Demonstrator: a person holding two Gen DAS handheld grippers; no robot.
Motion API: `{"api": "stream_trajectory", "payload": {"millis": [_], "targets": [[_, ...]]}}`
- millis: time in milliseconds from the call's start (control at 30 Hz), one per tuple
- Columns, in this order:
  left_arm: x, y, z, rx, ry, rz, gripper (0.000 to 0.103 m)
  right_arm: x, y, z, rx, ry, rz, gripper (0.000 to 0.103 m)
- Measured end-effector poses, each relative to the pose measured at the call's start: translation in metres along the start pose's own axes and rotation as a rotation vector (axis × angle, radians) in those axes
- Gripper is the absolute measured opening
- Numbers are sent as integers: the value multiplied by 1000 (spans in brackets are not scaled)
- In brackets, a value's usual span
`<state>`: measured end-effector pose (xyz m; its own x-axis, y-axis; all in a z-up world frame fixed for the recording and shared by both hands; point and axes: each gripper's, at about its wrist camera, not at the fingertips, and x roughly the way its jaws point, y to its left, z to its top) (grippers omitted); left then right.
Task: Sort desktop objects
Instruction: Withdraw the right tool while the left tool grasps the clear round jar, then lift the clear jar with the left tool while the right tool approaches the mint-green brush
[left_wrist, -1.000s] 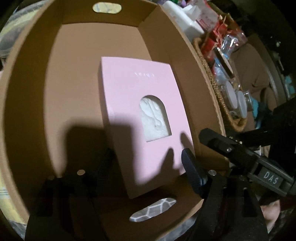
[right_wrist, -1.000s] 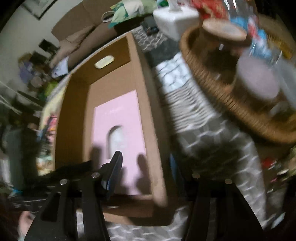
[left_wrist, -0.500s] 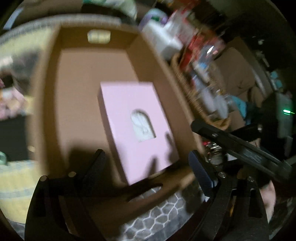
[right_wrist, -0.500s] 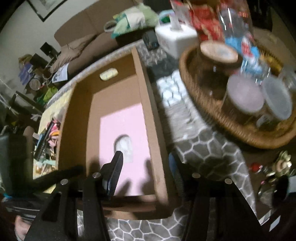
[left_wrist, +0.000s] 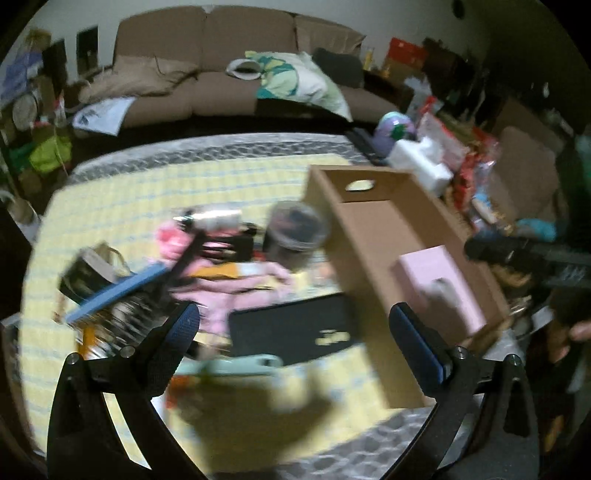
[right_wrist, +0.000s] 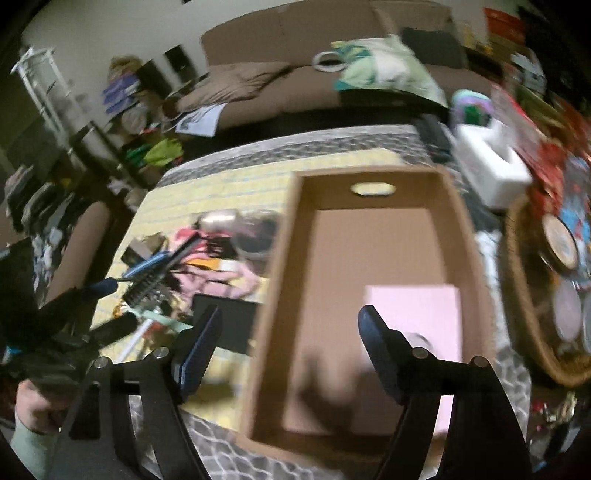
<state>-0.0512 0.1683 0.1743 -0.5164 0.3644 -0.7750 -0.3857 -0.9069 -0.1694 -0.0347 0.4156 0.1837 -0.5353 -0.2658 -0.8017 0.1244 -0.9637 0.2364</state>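
Note:
An open cardboard box (left_wrist: 364, 291) (right_wrist: 275, 280) stands on the table, and a pink box (left_wrist: 439, 280) (right_wrist: 413, 306) with an arched window lies flat in its near end. My left gripper (left_wrist: 293, 328) hovers over a blurred pile left of the box: a black flat case (left_wrist: 291, 332), a blue-backed hairbrush (left_wrist: 118, 291), a lidded jar (left_wrist: 295, 229). Its jaws are opening, with nothing between them. My right gripper (right_wrist: 290, 325) hangs above the box's near left wall. Its jaws are opening too, with nothing held. The left gripper's fingers (right_wrist: 107, 287) show at the left.
A yellow checked cloth (left_wrist: 147, 199) lies under the pile, on a grey patterned table cover (right_wrist: 332, 140). A wicker basket (right_wrist: 517, 295) of jars and a white tissue box (right_wrist: 487, 166) stand right of the cardboard box. A brown sofa (left_wrist: 221, 55) is beyond the table.
Both grippers have pulled back and up out of the cardboard box and their jaws have widened. The left view has swung left to the pile. The pink box stays in the cardboard box.

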Motion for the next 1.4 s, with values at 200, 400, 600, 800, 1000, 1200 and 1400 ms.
{"api": "stream_trajectory", "payload": {"millis": [200,400,600,800,1000,1200,1400], "targets": [[55,-5,13,178,9,72,103,43,31,39,67,62,49,79],[123,-20,37,310,2,65,103,67,32,58,132,44,59,79],[176,-18,51,316,20,16,103,75,19,54,111,13,24,79],[198,-30,49,363,31,-94,103,90,-4,43,151,33,44,80],[215,-22,56,279,70,-146,85,98,-13,31,171,47,59,80],[169,3,60,174,-17,-181,84,89,-10,23,146,46,41,80],[62,42,51,111,-134,-211,84,67,11,17,103,25,82,80]]}}
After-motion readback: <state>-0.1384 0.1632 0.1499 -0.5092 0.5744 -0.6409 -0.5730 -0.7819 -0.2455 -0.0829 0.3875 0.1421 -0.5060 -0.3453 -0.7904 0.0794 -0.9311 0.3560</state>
